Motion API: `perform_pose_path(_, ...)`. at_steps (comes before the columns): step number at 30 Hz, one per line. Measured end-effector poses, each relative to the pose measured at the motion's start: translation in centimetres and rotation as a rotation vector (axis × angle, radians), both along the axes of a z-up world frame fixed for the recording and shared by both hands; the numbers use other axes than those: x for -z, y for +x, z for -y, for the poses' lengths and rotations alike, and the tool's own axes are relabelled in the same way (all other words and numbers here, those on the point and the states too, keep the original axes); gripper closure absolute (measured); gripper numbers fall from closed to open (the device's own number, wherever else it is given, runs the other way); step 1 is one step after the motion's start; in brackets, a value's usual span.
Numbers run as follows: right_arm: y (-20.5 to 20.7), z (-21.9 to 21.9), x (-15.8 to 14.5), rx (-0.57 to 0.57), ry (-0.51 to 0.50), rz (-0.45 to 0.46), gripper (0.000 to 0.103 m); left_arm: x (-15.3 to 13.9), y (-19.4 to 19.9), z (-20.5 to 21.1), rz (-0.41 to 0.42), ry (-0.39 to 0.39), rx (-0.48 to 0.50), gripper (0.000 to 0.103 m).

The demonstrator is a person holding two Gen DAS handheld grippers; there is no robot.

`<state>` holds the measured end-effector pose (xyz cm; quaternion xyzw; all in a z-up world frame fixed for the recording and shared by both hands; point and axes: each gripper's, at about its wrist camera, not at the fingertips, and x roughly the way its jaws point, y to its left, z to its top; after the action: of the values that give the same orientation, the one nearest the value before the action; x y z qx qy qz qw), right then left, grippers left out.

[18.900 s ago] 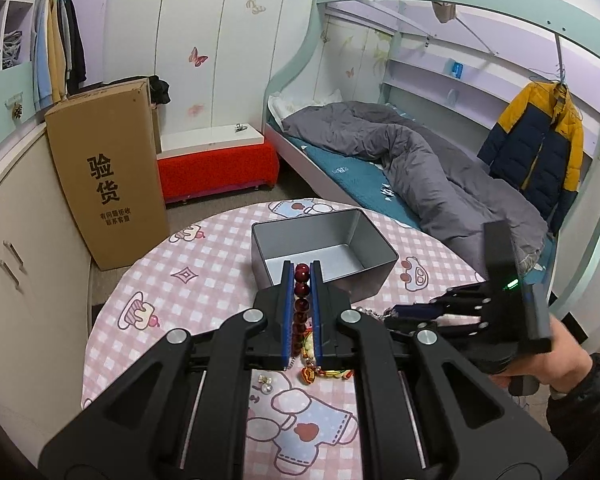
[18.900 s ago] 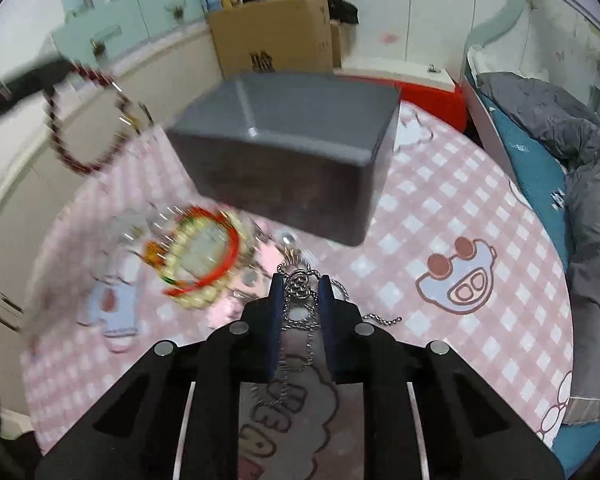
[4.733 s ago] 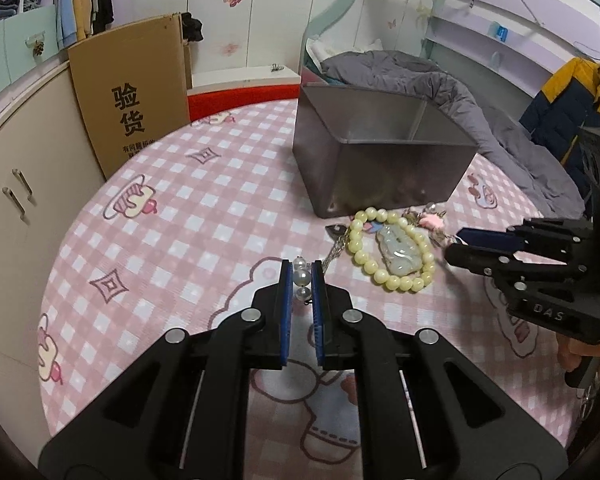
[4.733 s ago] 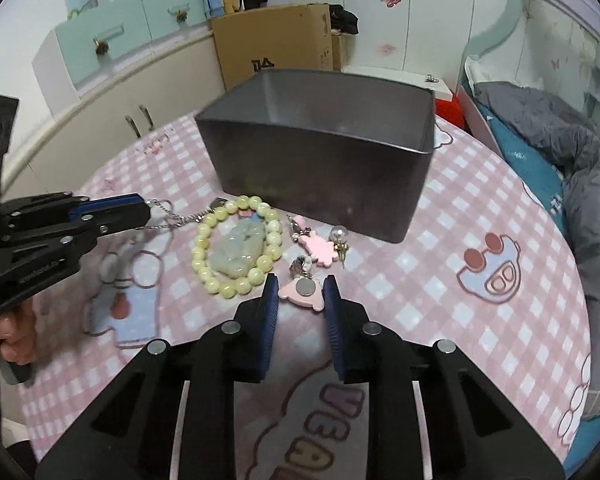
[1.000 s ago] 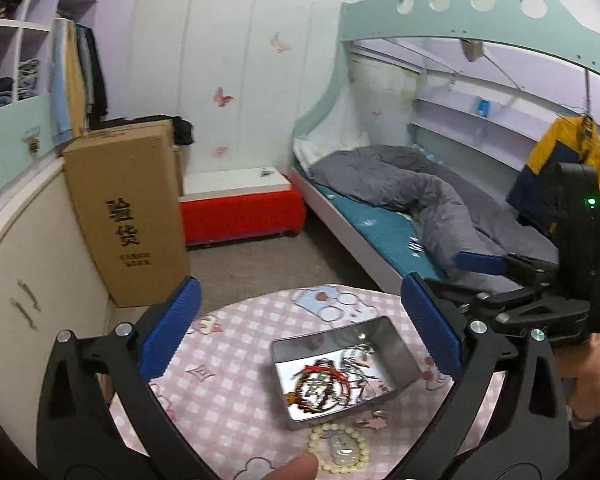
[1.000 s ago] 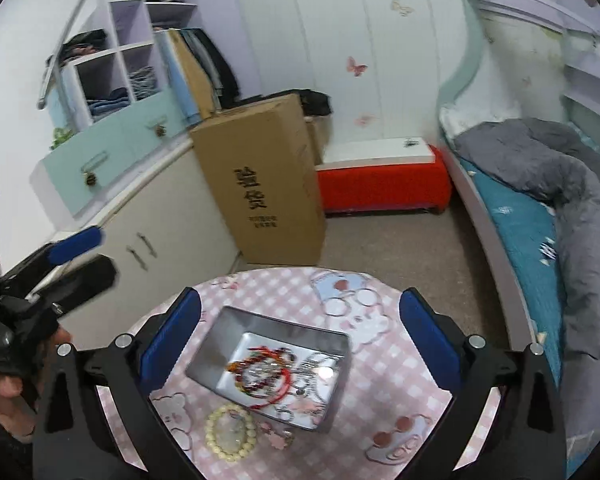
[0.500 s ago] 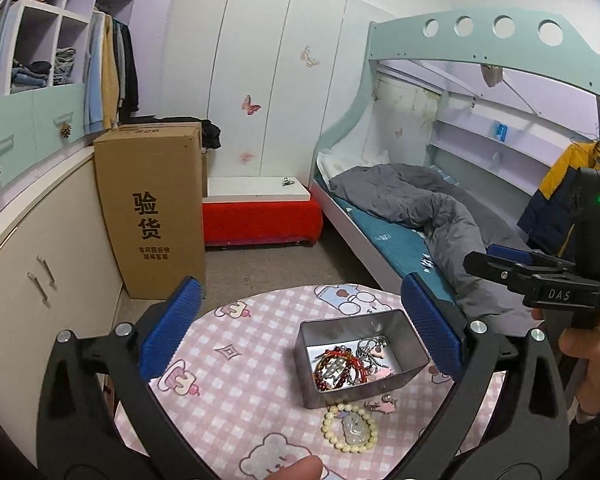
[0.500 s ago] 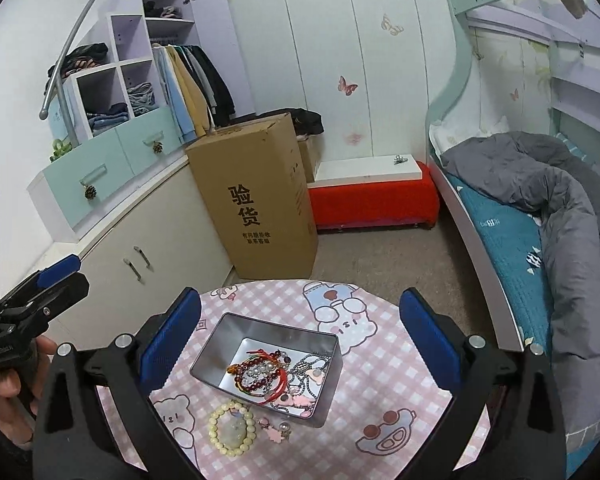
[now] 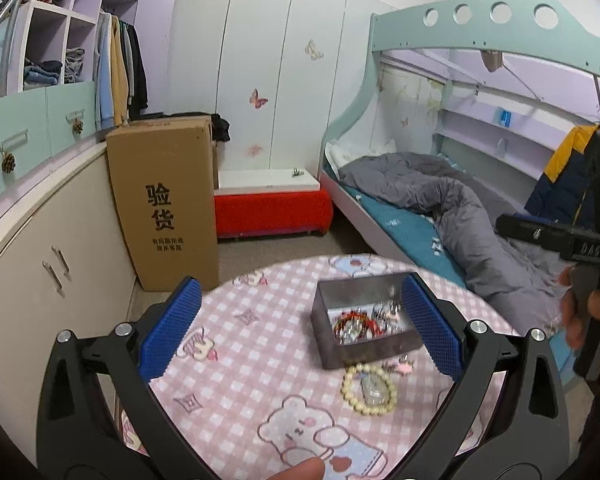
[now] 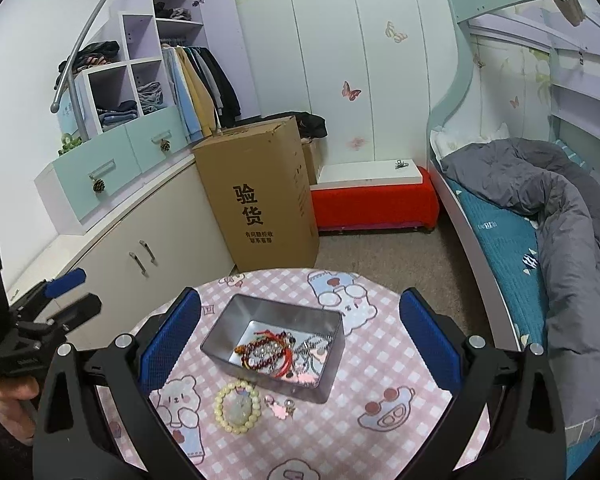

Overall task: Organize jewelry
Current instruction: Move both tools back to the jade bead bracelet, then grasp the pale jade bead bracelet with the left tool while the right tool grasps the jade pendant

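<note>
Jaws wide, raised above table (image 10: 380, 432)

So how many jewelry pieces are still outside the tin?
2: a bead bracelet and a small pink charm beside it, both on the table in front of the tin.

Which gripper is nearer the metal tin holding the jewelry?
Right, probably. The right gripper hangs open almost directly over the metal tin; the left gripper, open too, sits off to its left.

You hold the left gripper (image 9: 300, 336) and the right gripper (image 10: 300, 338) raised, both spread wide with nothing between their fingers.
</note>
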<state>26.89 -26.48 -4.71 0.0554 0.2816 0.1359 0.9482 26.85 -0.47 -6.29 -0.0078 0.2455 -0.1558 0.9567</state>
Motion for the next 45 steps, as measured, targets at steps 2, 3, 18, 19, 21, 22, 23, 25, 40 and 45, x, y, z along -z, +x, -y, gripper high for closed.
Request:
perform_pose_path(2, -0.5, 0.0, 0.3, -0.004, 0.000, -0.006, 0.007, 0.9, -0.2, 0.0, -0.020, 0.006, 0.003, 0.006)
perform_pose_path(3, -0.8, 0.0, 0.7, -0.007, -0.004, -0.013, 0.007, 1.6, -0.4, 0.1, -0.037, 0.009, 0.009, 0.006)
perform_pose_path(18, -2.6, -0.6, 7.5, -0.044, 0.002, -0.183, 0.007, 9.4, 0.7, 3.4, -0.234, 0.090, 0.052, 0.006)
perform_pose_path(19, -2.7, -0.6, 8.0, -0.046, 0.003, -0.193, 0.007, 10.0, 1.0, 3.7, -0.252, 0.092, 0.055, 0.006)
perform_pose_path(21, -2.7, -0.6, 8.9, -0.047, 0.001, -0.215, 0.007, 11.0, 1.4, 4.2, -0.277, 0.104, 0.052, 0.006)
perform_pose_path(22, -2.7, -0.6, 9.3, -0.045, 0.001, -0.224, 0.007, 11.4, 1.6, 4.3, -0.288, 0.107, 0.052, 0.006)
perform_pose_path(23, -2.7, -0.7, 9.6, -0.044, 0.002, -0.231, 0.007, 11.8, 1.8, 4.4, -0.297, 0.110, 0.052, 0.006)
perform_pose_path(25, -2.6, -0.6, 10.2, -0.045, 0.007, -0.247, 0.007, 12.7, 2.3, 4.7, -0.323, 0.125, 0.048, 0.011)
perform_pose_path(40, -2.5, -2.9, 12.2, -0.122, -0.010, -0.294, 0.008, 14.0, 1.6, 6.6, -0.325, 0.202, 0.175, 0.094)
perform_pose_path(45, -2.3, -4.0, 12.5, -0.144, -0.018, -0.305, 0.008, 11.5, 0.4, 4.9, -0.280, 0.101, 0.193, 0.094)
